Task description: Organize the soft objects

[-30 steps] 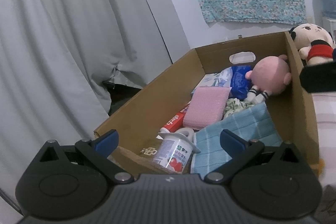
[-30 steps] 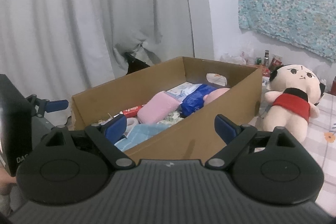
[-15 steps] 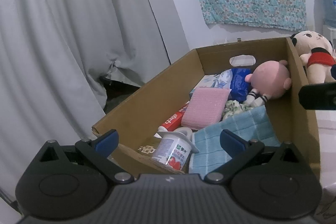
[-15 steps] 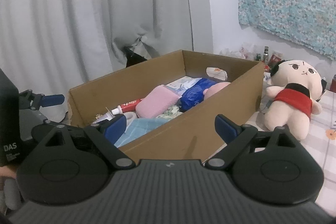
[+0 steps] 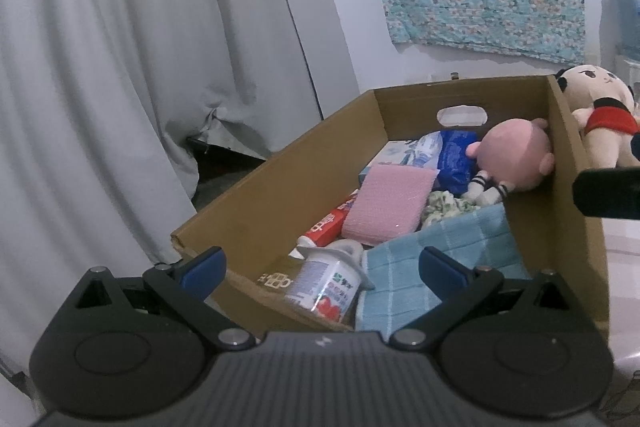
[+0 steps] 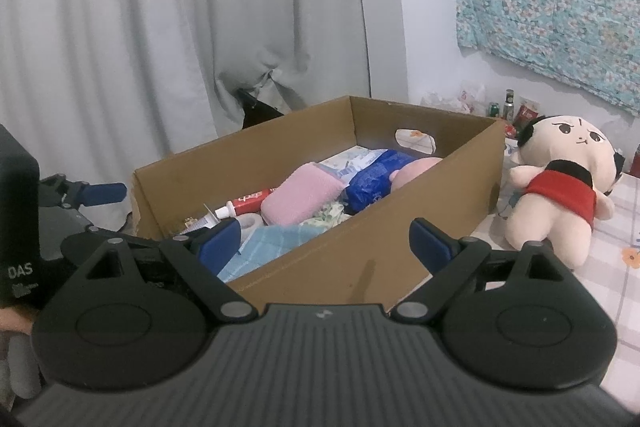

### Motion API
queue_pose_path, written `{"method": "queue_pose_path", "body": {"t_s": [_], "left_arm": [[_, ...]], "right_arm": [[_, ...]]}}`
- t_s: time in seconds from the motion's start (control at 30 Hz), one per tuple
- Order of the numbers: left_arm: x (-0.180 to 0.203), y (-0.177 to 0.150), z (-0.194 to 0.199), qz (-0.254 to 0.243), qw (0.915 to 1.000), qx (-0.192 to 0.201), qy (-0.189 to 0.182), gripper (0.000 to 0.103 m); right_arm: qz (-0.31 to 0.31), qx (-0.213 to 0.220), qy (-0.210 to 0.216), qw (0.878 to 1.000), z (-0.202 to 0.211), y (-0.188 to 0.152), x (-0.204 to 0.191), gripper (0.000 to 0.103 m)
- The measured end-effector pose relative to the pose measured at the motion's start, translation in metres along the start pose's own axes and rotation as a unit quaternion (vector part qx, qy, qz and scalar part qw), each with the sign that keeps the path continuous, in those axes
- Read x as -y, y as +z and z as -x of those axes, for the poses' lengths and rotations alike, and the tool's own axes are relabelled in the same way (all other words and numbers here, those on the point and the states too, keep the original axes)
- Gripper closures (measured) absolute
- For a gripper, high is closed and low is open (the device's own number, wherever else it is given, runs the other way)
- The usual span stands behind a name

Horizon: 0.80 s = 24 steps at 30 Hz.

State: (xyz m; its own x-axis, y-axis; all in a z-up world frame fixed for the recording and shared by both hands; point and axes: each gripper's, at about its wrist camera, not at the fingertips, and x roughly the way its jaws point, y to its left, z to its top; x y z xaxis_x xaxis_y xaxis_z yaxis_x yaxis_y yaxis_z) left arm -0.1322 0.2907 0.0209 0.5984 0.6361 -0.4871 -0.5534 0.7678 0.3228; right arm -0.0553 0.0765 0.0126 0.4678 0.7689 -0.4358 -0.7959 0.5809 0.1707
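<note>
An open cardboard box [image 5: 280,187] [image 6: 360,259] holds a pink-headed doll [image 5: 512,159], a pink folded cloth [image 5: 388,203] [image 6: 300,195], a light blue towel [image 5: 448,259] and a green patterned cloth [image 5: 448,205]. A plush doll in a red top [image 6: 560,187] [image 5: 600,115] sits outside, by the box's right wall. My left gripper [image 5: 322,269] hovers open at the box's near end, holding nothing. My right gripper [image 6: 324,242] is open before the box's long side, also holding nothing.
Also in the box are a blue packet [image 5: 456,155], a toothpaste tube [image 5: 328,227] and a yogurt cup [image 5: 328,283]. Grey curtains [image 6: 160,27] hang behind. A checked tablecloth [image 6: 624,227] lies under the plush doll. Small bottles [image 6: 508,107] stand by the wall.
</note>
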Motion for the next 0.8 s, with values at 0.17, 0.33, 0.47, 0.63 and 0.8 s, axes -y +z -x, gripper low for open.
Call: {"method": "queue_pose_path", "body": {"t_s": [0.17,0.33,0.47,0.63,0.8], "left_arm": [[0.0094,0.0006,0.0025,-0.015,0.9998,0.009,0.009,0.000],[0.0054,0.0000,0.0032,-0.005,0.9999,0.013,0.009,0.000],[0.0023,-0.0002,0.0029,-0.001,0.9999,0.010,0.008,0.000],[0.0021,0.0001,0.0019,0.001,0.9999,0.010,0.008,0.000],[0.0023,0.0000,0.0020,0.001,0.9999,0.010,0.009,0.000]], "right_arm": [[-0.002,0.003,-0.001,1.000,0.0016,0.0012,0.0019,0.012],[-0.003,0.006,-0.003,1.000,0.0041,0.0025,0.0033,0.011],[-0.004,0.002,-0.004,1.000,0.0017,0.0019,0.0027,0.011],[0.001,0.001,-0.002,1.000,0.0009,0.0021,0.0001,0.011],[0.002,0.000,-0.001,1.000,0.0003,0.0025,-0.0005,0.011]]}}
